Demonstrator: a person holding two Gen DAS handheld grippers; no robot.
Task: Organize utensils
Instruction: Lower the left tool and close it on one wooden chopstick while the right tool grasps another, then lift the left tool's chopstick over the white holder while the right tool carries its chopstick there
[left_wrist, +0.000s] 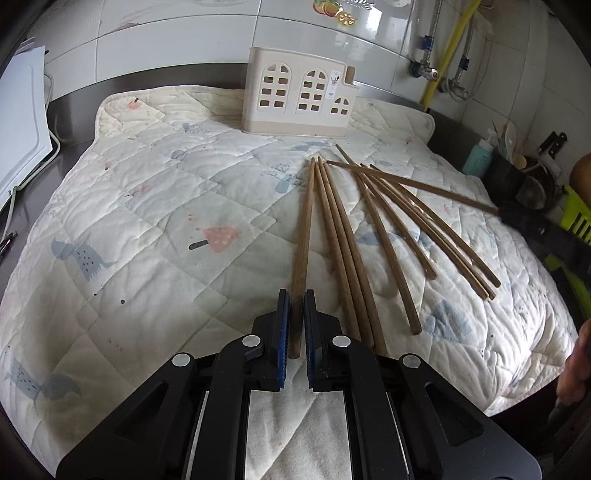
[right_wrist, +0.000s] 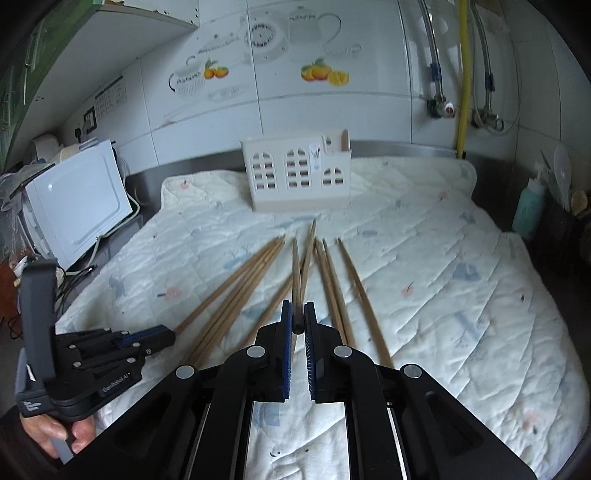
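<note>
- Left gripper (left_wrist: 296, 295) is clenched on one brown wooden chopstick (left_wrist: 303, 236), its long axis running up the frame toward the holder (left_wrist: 299, 96).
- Right gripper (right_wrist: 298, 308) clasps a second chopstick (right_wrist: 295, 273), tip toward frame top.
- Other chopsticks (left_wrist: 388, 229) fan across the quilt (left_wrist: 147, 221), right of centre.

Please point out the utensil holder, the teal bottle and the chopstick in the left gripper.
utensil holder (left_wrist: 301, 94), left wrist view, front wall.
teal bottle (right_wrist: 529, 210), right wrist view, body.
chopstick in the left gripper (left_wrist: 304, 236), left wrist view, mid shaft.
</note>
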